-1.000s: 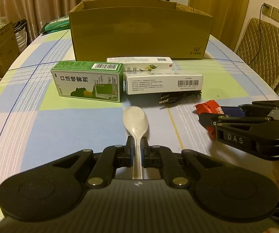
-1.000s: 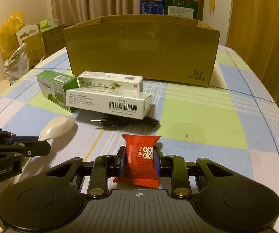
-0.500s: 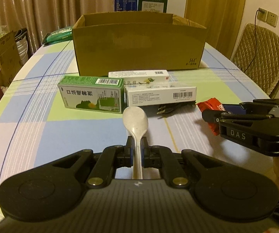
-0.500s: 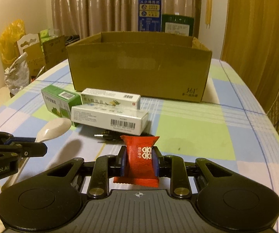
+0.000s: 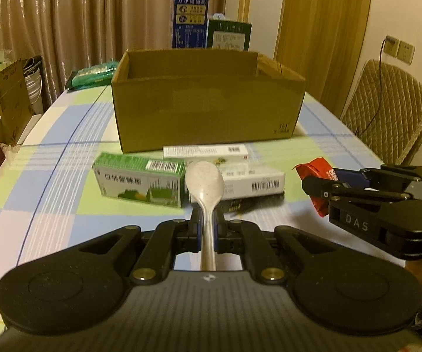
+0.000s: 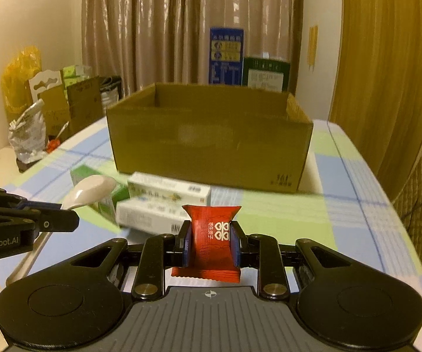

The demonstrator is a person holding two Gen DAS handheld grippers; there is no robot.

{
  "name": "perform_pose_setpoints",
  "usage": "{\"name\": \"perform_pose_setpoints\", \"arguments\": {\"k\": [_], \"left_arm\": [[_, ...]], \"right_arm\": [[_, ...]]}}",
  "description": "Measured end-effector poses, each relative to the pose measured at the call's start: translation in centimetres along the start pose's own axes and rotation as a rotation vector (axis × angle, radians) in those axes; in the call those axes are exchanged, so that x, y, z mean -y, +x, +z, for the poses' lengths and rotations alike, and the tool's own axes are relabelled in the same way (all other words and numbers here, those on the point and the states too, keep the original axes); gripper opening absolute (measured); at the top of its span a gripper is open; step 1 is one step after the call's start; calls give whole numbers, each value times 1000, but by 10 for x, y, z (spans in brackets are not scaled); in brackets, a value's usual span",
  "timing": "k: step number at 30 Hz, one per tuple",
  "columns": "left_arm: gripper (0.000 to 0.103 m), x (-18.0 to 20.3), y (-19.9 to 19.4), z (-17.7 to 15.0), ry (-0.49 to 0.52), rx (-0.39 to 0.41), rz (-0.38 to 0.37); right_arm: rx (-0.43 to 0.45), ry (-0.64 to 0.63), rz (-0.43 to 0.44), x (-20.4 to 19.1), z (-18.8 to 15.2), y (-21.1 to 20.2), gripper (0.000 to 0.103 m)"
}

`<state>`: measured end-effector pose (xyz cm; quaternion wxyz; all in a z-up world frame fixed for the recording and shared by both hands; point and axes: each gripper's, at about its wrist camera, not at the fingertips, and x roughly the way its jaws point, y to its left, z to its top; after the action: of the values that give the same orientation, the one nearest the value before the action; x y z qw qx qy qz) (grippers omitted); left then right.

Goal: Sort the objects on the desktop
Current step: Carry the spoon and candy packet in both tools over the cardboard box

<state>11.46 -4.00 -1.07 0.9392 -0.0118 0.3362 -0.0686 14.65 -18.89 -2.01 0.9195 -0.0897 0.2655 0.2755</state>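
Two claws, both loaded, are up off the checked tablecloth [image 5: 49, 158] as I watch from the feed. My left claw [image 5: 208, 220] is clamped tight on the handle of the pale spoon [image 5: 203, 180], whose bowl juts out ahead of the fingertips. My right claw [image 6: 209, 243] pinches the red packet [image 6: 211, 234] upright between its blue pads [image 6: 234, 245], the packet's crimped top poking above them.

A second ago both claws sat lower, with the cardboard box [image 5: 208, 111] seen only as a front wall; now I see over its rim to the inner back wall from both wrist views. The grips look unchanged: the spoon and the packet sit in the jaws just as they did. The boxes on the cloth have not shifted, only dropped lower in the views and blurred.

Ahead of the left claw and below the spoon bowl lies the green box [image 5: 139, 183], with two white boxes [image 5: 252, 182] just to its right, one behind the other. A dark cable [image 5: 235, 205] shows beside the nearer white box. The cardboard box stands beyond them all, open at the top. In the left view the right claw hangs off to the right, level with the spoon.
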Motion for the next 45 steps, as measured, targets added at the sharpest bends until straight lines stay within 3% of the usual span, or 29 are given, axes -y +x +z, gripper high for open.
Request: {"name": "perform_pose_setpoints", "arguments": {"k": [13, 27, 35, 45], "left_arm": [[4, -19, -8, 57, 31, 78, -5], [4, -44, 27, 158, -1, 183, -41], [4, -62, 70, 184, -48, 175, -45], [4, -72, 105, 205, -93, 166, -65]], "right_arm": [[102, -16, -16, 8, 58, 5, 23], [220, 3, -18, 17, 145, 52, 23], [218, 46, -33, 32, 174, 92, 23], [178, 53, -36, 36, 181, 127, 23]]}}
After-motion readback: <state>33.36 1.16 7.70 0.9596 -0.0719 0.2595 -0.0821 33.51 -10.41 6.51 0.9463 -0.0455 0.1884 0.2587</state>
